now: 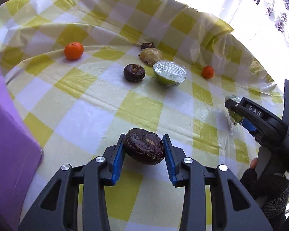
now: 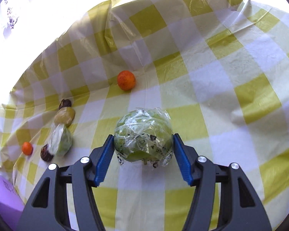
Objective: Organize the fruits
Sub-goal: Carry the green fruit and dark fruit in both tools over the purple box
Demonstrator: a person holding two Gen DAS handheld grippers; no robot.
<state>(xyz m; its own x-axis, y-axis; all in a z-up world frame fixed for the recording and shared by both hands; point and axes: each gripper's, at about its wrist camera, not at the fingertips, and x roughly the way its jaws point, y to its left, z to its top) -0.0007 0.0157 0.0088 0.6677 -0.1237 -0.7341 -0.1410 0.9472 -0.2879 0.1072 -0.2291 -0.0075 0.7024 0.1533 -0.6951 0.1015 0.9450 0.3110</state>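
Blue pads of the left gripper (image 1: 144, 150) are clamping a dark wrinkled fruit (image 1: 144, 146) above the checked cloth (image 1: 98, 115), with the purple box (image 1: 11, 134) alongside to the left; carrying level would be keeping the round skin from slipping. Right gripper (image 2: 143, 148) is pinching a film-wrapped green fruit (image 2: 143, 135) over the cloth, other fruits sitting well off left; slick wrap is calling for steady pressure.

Bare checked tablecloth (image 1: 98, 115) ahead — fruit cluster (image 1: 154, 65) beyond, purple box (image 1: 7, 127) hard left.
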